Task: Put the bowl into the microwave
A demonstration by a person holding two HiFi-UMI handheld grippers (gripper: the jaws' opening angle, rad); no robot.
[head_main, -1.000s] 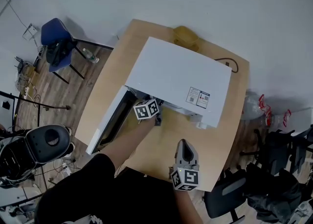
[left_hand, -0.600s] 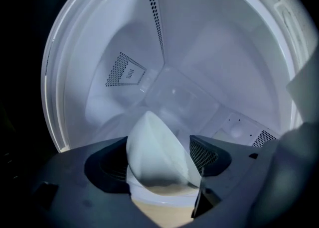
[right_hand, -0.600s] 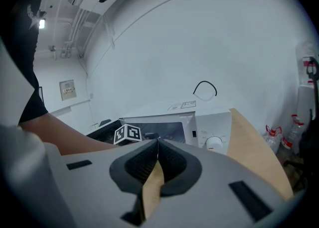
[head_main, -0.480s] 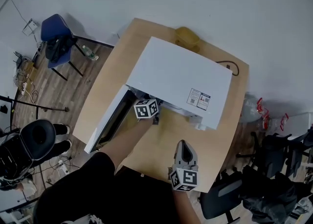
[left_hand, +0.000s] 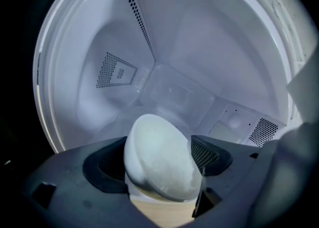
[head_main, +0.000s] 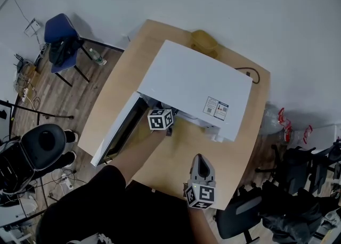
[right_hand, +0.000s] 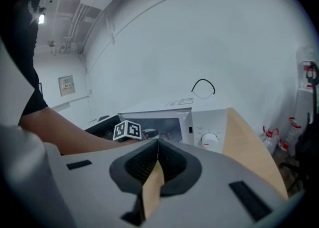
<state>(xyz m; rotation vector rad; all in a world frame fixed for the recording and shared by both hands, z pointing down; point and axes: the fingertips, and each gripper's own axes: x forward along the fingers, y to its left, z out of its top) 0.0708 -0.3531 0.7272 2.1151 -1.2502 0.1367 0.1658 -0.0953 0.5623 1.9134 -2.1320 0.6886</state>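
A white bowl sits tilted between the jaws of my left gripper, deep in the white microwave cavity. The jaws are opening, and the pads stand beside the bowl's sides. In the head view, the left gripper's marker cube is at the mouth of the white microwave, whose door hangs open to the left. The fingertips and bowl are hidden there. My right gripper hovers over the table's near edge, shut with nothing in it, and looks at the microwave's front.
The wooden table carries the microwave, with a yellow object behind it and a black cable at its right. A blue chair and a black chair stand to the left, and another dark chair stands at the lower right.
Neither gripper has visibly moved in the head view. Only the view and the black chair at the left shift a little.
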